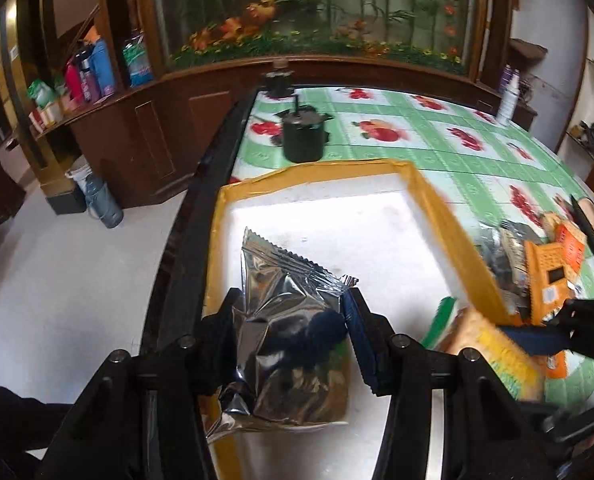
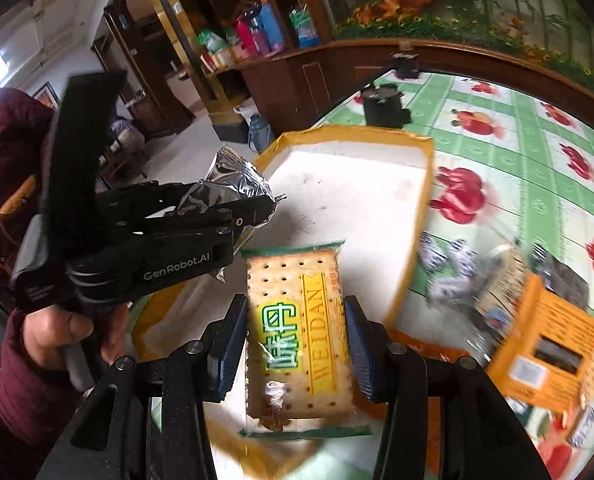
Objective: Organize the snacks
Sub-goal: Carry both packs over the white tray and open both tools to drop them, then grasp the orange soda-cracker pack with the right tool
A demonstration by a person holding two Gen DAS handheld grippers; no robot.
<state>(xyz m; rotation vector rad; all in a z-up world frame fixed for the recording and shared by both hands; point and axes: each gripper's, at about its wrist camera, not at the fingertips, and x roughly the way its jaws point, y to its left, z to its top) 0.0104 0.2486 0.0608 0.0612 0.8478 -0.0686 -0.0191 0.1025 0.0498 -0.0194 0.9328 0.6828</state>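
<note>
Over the yellow-rimmed white tray [image 1: 437, 204], your left fingers [image 1: 233, 312] grip the crinkled silver foil packet [image 1: 289, 300] and your right fingers [image 2: 233, 320] clamp the clear-wrapped cracker pack [image 2: 297, 320], both poised for dropping in.

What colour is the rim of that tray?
Yellow-orange, around a white inside; the tray shows best in the left wrist view.

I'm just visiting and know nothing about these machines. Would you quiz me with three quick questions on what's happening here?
1. True or false: the left claw holds a crinkled silver foil snack packet.
2. What does the right claw grip? A) a yellow-and-green WEIDAN cracker packet B) a black cup C) nothing
3. Fill in: both packets are over the white foam box with a yellow-taped rim, which sits on a ____-and-white fruit-print tablecloth.

Key: 1 true; 2 A; 3 green.
</note>
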